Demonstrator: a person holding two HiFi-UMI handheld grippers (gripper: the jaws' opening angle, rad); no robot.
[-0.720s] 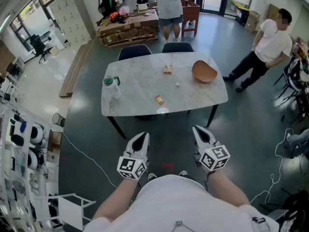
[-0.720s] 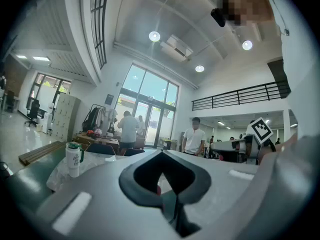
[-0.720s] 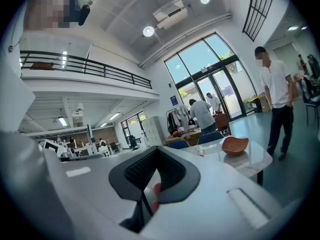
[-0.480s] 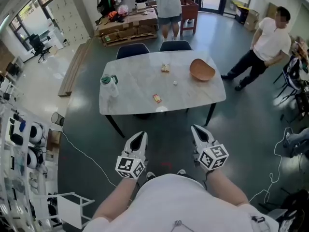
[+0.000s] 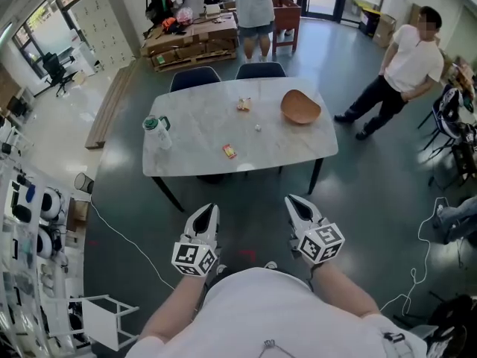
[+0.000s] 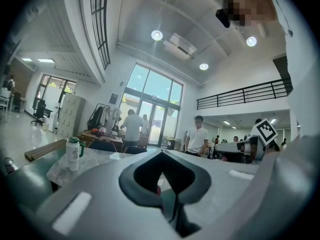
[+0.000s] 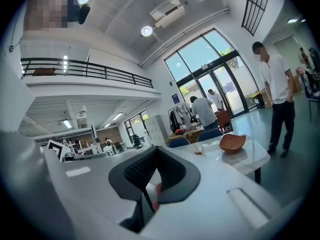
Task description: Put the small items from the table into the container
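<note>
head view: left gripper [image 5: 206, 215] and right gripper [image 5: 298, 207] are both clenched, jaws together on nothing, well short of the table [image 5: 201, 125]. the wooden bowl [image 5: 300, 107] sits at the table's right end. a red packet [image 5: 229, 151], a snack packet [image 5: 244, 104] and a small white piece [image 5: 258, 127] lie to its left. against the earlier frames, table and bowl appear further left and slightly higher in view.

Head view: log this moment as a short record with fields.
table: pale marble top, ahead of both grippers
container: brown bowl, right end of table, looks empty
small items: snack packet, white bit, red wrapper, all loose on the table
bottle: upright, left end
left gripper: shut, empty
right gripper: shut, empty
</note>
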